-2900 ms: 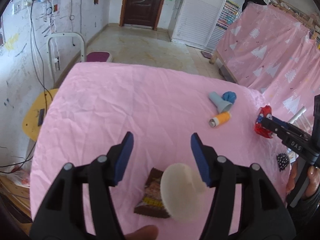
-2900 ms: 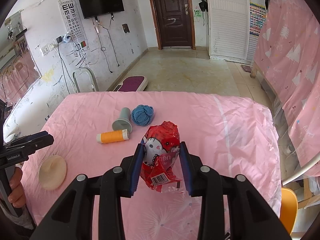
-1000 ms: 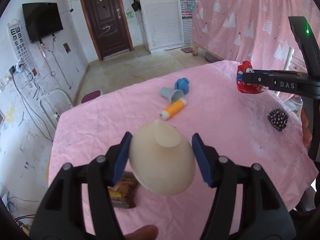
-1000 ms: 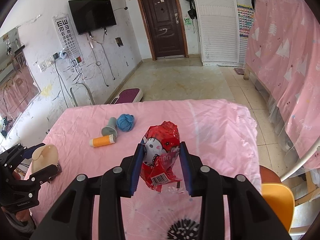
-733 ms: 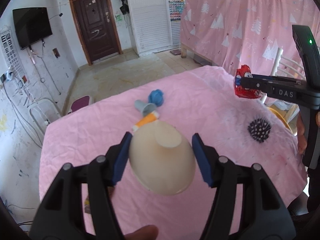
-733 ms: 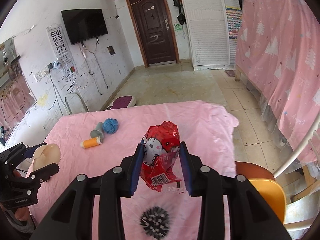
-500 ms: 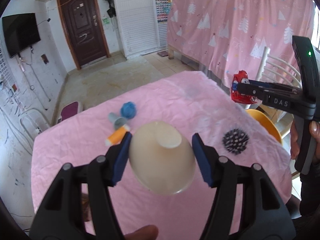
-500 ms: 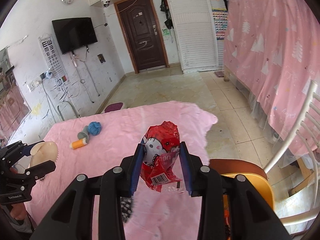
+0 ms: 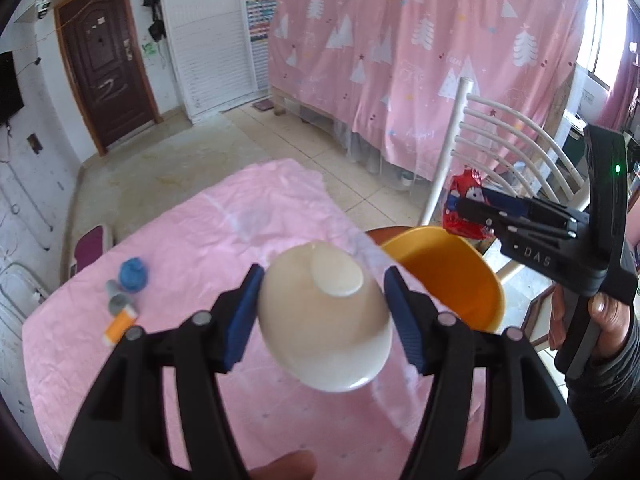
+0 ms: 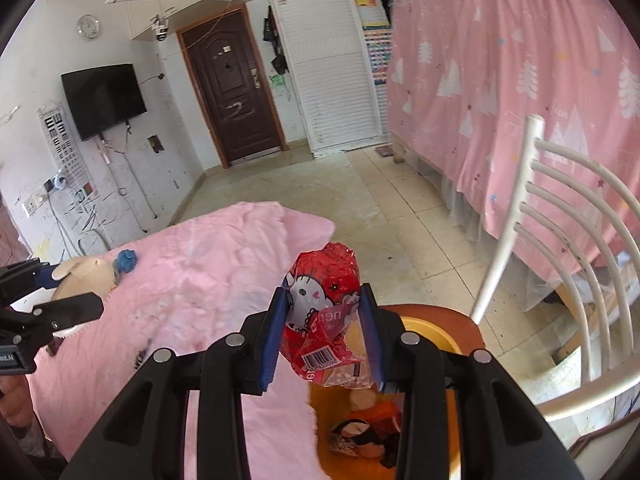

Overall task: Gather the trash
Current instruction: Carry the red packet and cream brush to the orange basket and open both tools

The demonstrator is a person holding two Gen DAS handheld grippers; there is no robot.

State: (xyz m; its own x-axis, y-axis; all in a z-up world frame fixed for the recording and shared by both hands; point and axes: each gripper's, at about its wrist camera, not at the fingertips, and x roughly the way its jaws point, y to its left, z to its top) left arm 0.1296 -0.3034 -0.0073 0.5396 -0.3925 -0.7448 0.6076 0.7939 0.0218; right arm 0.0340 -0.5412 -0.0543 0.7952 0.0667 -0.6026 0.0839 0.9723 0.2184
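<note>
My left gripper (image 9: 322, 310) is shut on a cream paper bowl (image 9: 324, 316), held bottom-up above the pink table (image 9: 200, 240); the bowl also shows in the right wrist view (image 10: 84, 276). My right gripper (image 10: 322, 336) is shut on a crumpled red snack wrapper (image 10: 322, 320) with a cartoon cat, held above an orange bin (image 10: 452, 420) that holds other trash. In the left wrist view the wrapper (image 9: 464, 208) hangs just over the orange bin (image 9: 448, 272) at the table's right edge.
An orange spool (image 9: 120, 326), a grey cone (image 9: 118, 302) and a blue yarn ball (image 9: 134, 274) lie on the table's left side. A white slatted chair (image 10: 568, 264) stands right of the bin. A pink curtain (image 9: 420, 60) hangs behind.
Both grippers have swung right, away from the table's middle toward its right edge. The orange bin has come into view under the wrapper. The left gripper picked up the bowl earlier.
</note>
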